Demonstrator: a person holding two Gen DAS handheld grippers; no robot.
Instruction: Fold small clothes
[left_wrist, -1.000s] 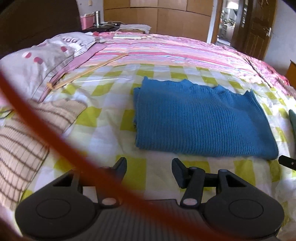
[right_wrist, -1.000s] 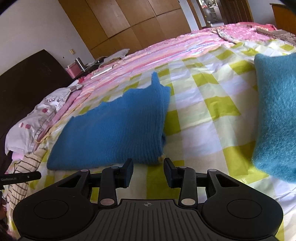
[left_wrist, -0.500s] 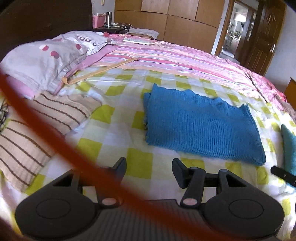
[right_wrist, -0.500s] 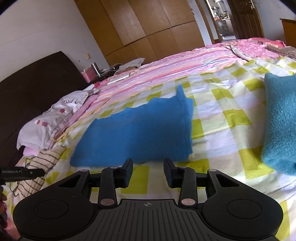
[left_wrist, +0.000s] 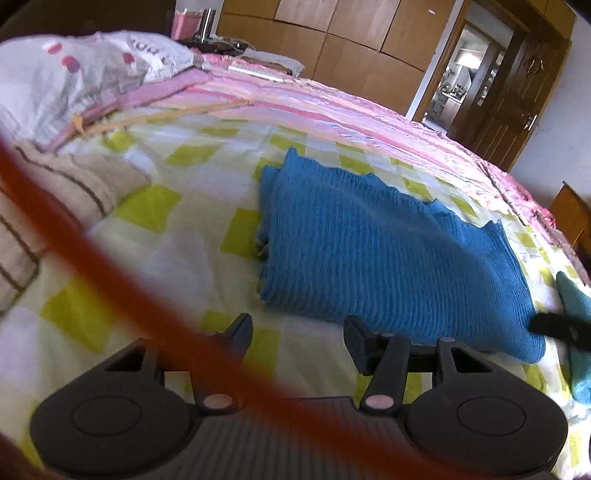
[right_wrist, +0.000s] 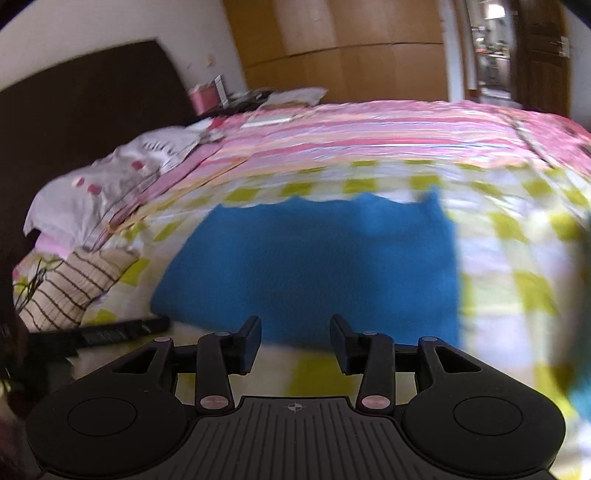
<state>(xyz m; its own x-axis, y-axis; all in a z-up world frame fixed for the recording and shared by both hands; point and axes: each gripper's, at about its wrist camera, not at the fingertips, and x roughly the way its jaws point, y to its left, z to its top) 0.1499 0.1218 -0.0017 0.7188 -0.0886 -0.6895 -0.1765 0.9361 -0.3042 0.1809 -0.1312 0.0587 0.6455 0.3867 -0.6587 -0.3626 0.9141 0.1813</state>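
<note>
A folded blue knit garment lies flat on the yellow-checked bedsheet. My left gripper hovers just before its near left corner, jaws apart and nothing between them. In the right wrist view the same blue garment fills the middle, blurred. My right gripper sits at its near edge; its jaws are opening with nothing between them. A black finger of the right gripper pokes in at the right of the left wrist view. A finger of the left gripper shows at the left of the right wrist view.
A teal garment lies to the right of the blue one. A beige striped garment and a pillow lie at the left. A pink striped quilt covers the far bed. A blurred red cord crosses the left wrist view.
Both grippers have swung: the left one dropped closer to the blue garment's left corner, the right one moved left to face its near edge. The right jaws stand wider.
</note>
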